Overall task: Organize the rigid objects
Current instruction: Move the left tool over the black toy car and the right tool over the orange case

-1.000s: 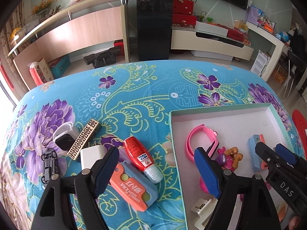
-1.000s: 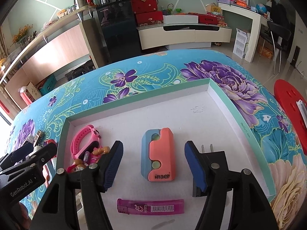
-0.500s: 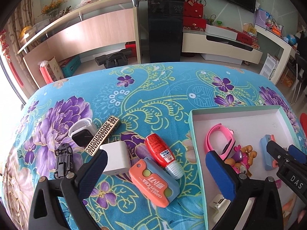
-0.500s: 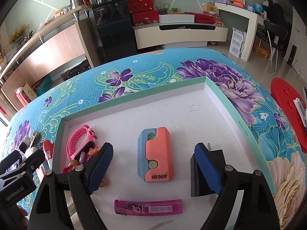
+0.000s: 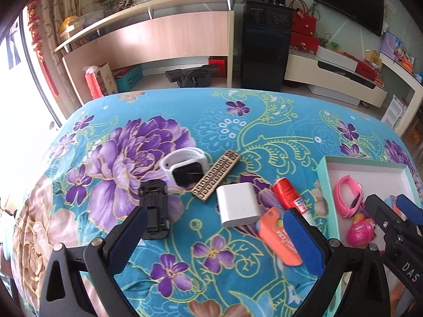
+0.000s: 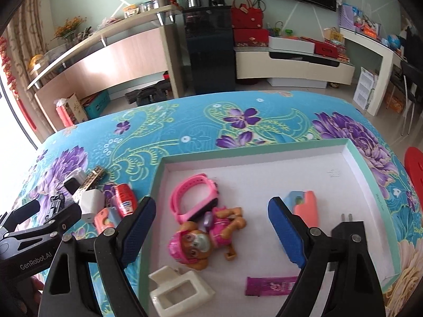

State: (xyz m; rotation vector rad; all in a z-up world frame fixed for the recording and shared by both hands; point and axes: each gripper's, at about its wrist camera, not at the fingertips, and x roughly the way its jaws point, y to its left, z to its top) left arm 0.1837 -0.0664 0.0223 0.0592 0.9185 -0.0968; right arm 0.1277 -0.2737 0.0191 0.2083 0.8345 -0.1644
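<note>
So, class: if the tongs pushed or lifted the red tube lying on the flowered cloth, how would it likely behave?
The red tube looks round-bodied and lies on its side, so a sideways push would probably roll it. Its glossy label suggests a slippery grip. It tapers to a clear tip, so it would likely roll in a curve toward the orange case rather than straight.

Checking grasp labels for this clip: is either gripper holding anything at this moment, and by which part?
Nothing is held. The left gripper stands open above the cloth near the white charger, and the right gripper stands open over the tray, touching no item.
</note>
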